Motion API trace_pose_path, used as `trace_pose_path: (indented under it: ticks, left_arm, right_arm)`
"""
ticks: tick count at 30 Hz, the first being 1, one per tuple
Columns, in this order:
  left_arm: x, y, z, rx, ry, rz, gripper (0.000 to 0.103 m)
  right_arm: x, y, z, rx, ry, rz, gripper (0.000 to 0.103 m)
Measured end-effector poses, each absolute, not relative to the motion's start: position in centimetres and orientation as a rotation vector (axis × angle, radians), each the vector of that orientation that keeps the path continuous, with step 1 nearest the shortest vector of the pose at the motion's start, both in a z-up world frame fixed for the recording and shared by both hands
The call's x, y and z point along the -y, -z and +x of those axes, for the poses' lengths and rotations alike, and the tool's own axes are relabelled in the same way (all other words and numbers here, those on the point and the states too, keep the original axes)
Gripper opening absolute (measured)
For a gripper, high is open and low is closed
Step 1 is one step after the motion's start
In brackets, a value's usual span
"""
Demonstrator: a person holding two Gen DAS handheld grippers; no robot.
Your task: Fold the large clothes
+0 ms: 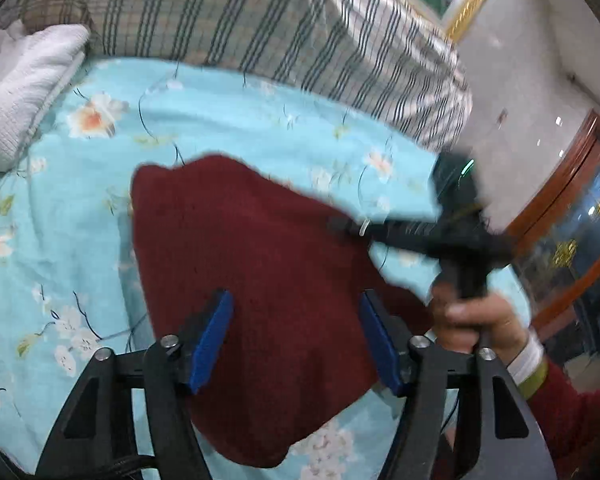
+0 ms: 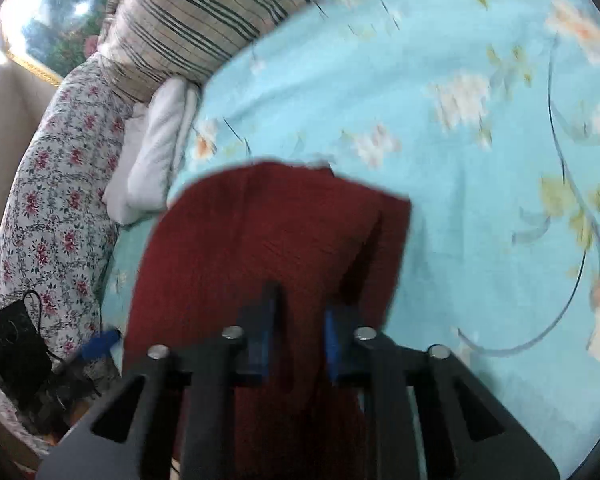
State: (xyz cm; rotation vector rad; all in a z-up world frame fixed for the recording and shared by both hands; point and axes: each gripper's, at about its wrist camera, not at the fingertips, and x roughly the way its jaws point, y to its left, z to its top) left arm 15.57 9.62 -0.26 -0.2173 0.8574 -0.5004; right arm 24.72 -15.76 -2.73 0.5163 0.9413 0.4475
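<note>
While dark red knit garment drapes on floral sheet, left tool apart, right tool pinching knit.

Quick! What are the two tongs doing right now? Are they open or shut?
Left tongs: open above the dark red garment, gripping nothing.
Right tongs: narrowly apart over the same garment; a grip cannot be told.

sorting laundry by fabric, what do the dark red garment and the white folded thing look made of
Dark red garment: seems a knit, perhaps wool or acrylic; matte, fuzzy, with faint ribbing in the right wrist view. White folded cloth: looks like terry or waffle-weave cotton; nubby, matte surface. Blur leaves both uncertain.
</note>
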Motion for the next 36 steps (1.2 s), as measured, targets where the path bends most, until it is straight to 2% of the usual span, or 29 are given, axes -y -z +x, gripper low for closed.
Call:
trace_pose_path:
  ticks: [3,7,10,14,17,18,21,23,27,29,30,31,33,36]
  left_arm:
    - [-8.3,1.5,15.4,-0.868,0.473,-0.122,0.062]
    - [-7.3,3.7,15.5,-0.896,0.452,-0.110,0.062]
    - [-6.9,2.7,14.9,-0.885,0.456,-0.087,0.064]
    - [-9.5,0.9,15.6,-0.874,0.486,-0.181,0.064]
    - [-11.1,0.2,16.3,-0.875,0.470,-0.230,0.062]
    - [-11.4,0.2,16.1,-0.874,0.492,-0.261,0.058]
    - [-10.8,0.6,14.6,-0.876,0.575,-0.296,0.048]
    - [-9.9,1.6,14.0,-0.896,0.588,-0.278,0.047]
    - [-8.6,4.2,13.6,-0.911,0.549,-0.236,0.039]
    - [-8.7,4.7,13.7,-0.907,0.537,-0.254,0.038]
    - [-8.8,4.9,13.7,-0.903,0.533,-0.267,0.038]
    - [-8.8,5.0,13.7,-0.902,0.532,-0.273,0.037]
    - [-8.8,5.3,13.6,-0.890,0.525,-0.263,0.037]
    - [-8.5,5.4,13.6,-0.873,0.512,-0.239,0.037]
  right_arm:
    - [15.5,1.7,24.3,-0.905,-0.404,0.429,0.012]
    - [16.2,5.7,24.9,-1.042,-0.328,0.429,0.013]
    - [17.4,5.8,23.9,-1.033,-0.285,0.474,0.030]
    - [17.8,2.0,22.5,-0.917,-0.298,0.488,0.031]
    - [15.5,-0.5,23.9,-0.891,-0.453,0.519,0.031]
    - [14.2,-1.0,24.8,-0.898,-0.509,0.530,0.031]
    - [9.2,-1.5,27.9,-0.950,-0.619,0.472,0.030]
    - [5.6,-0.8,30.4,-1.013,-0.701,0.456,0.030]
    - [1.7,2.5,33.7,-1.127,-0.689,0.411,0.025]
    - [1.1,4.9,34.9,-1.180,-0.663,0.415,0.022]
    - [1.2,6.1,35.4,-1.197,-0.642,0.419,0.018]
    - [1.4,7.0,35.9,-1.204,-0.619,0.424,0.001]
    - [2.2,8.1,36.8,-1.212,-0.623,0.505,0.000]
    - [2.1,7.8,36.7,-1.199,-0.621,0.467,0.000]
